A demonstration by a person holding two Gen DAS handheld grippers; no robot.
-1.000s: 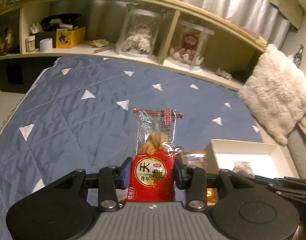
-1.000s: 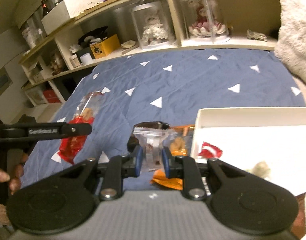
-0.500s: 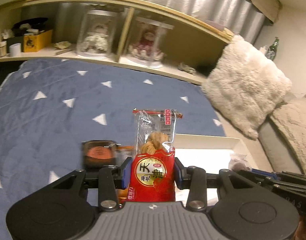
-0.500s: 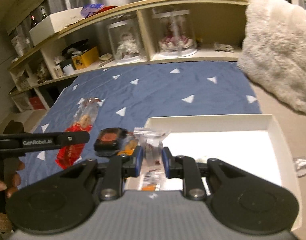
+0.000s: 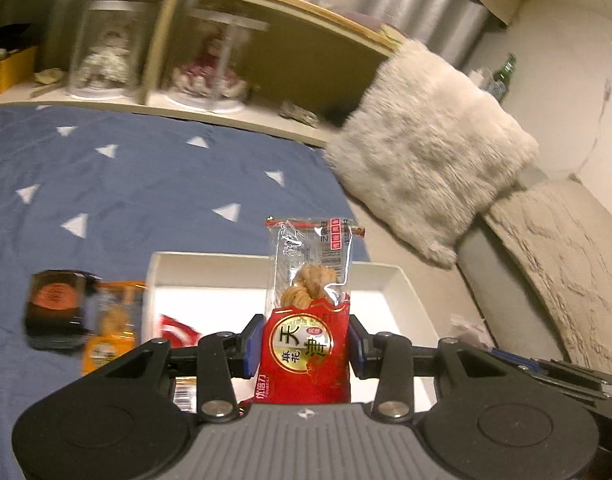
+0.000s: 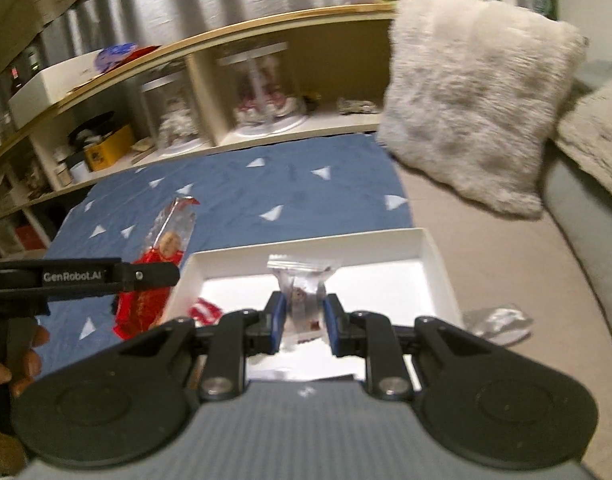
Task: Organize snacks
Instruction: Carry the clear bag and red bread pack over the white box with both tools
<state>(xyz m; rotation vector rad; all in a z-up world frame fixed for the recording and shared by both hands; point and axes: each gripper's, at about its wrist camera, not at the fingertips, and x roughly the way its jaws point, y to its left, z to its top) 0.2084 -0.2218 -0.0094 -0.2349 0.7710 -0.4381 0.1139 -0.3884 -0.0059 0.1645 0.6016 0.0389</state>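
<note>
Left gripper (image 5: 305, 351) clamps red snack bag (image 5: 306, 356), right gripper (image 6: 304, 322) clamps clear packet (image 6: 302, 300); both over white tray (image 6: 436, 264) for dropping in.

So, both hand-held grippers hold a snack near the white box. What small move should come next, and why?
Probably lower the right hand-held gripper a little and open it. Its clear packet already hangs over the white box, where a red snack lies. The left hand-held gripper can follow with the red packet.

Tray (image 5: 406, 284) on bedspread (image 5: 146, 184); two snack packs (image 5: 106, 320) just left of tray; pillow (image 5: 426, 152) behind-right.
</note>
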